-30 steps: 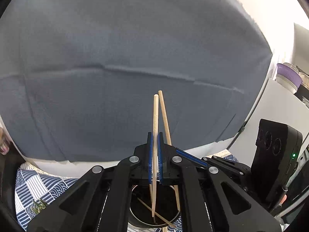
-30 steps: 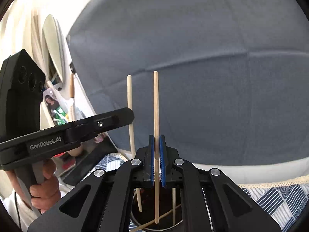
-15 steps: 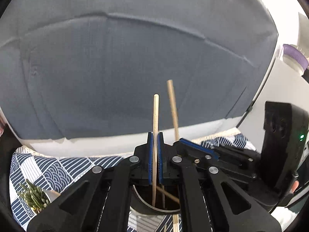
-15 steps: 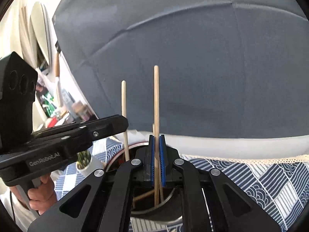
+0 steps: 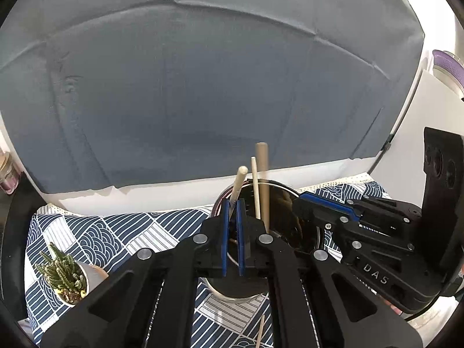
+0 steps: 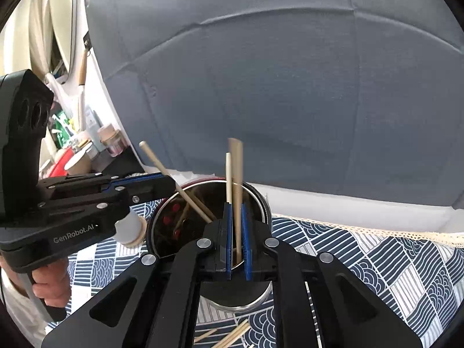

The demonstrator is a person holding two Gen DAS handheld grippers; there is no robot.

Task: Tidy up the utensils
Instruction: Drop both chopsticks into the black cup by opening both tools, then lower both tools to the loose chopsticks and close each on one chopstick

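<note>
A metal cup [image 5: 285,188] with a dark inside stands on the patterned cloth, and several wooden chopsticks lean in it. My left gripper [image 5: 231,204] hangs over the cup's near rim, shut on a pale chopstick [image 5: 239,181] that tilts right with its lower end in the cup. My right gripper [image 6: 236,207] is over the same cup [image 6: 262,203]. Its jaws are opening, and a blurred chopstick [image 6: 236,168] stands loose between the pads, beside a thinner one [image 6: 228,174]. Each gripper shows in the other's view: the left gripper [image 6: 169,181] and the right gripper [image 5: 301,200].
A small cactus in a white pot [image 5: 68,275] stands left of the cup. Loose chopsticks [image 6: 232,337] lie on the blue-white cloth [image 6: 377,261] in front. A grey backdrop [image 5: 203,87] closes the rear. Jars [image 6: 111,142] crowd the far left; a hand [image 6: 49,285] grips the left tool.
Both grippers sank toward the cup and tipped downward. The left chopstick went from upright to tilted. The right pads parted slightly and their chopstick slid lower, now blurred.
</note>
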